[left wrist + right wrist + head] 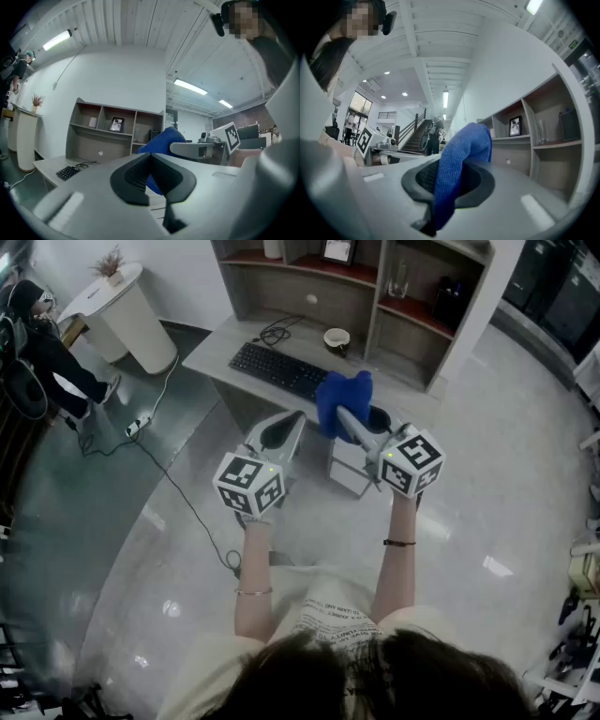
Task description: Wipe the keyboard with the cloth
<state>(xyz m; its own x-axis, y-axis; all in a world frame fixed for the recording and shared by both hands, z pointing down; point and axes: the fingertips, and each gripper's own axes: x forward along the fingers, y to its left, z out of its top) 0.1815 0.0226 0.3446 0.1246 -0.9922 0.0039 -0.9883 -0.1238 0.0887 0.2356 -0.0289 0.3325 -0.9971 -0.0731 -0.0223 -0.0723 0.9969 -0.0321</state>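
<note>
Currently, one blue cloth (345, 395), pinched between the closed jaws of the right tool (345, 416), sits near the centre of the head view, held in the air in front of the worktop (225, 338) and clear of it. In the right gripper view the cloth (461, 154) rises from between the dark pads of the right tool (447, 176) and folds over at its top. The left tool (289, 425), just left of the right one in the head view, has its jaws together on nothing. In the left gripper view its pads (140, 173) meet in a narrow V, with the blue cloth showing behind them. One black keyboard (278, 369) lies flat on the worktop in the upper centre of the head view, apart from both tools. A coiled dark cable (274, 331) and a small cup (337, 337) lie behind it. One shelf unit (309, 287) stands at the rear of the worktop and carries a picture frame (515, 126).
</note>
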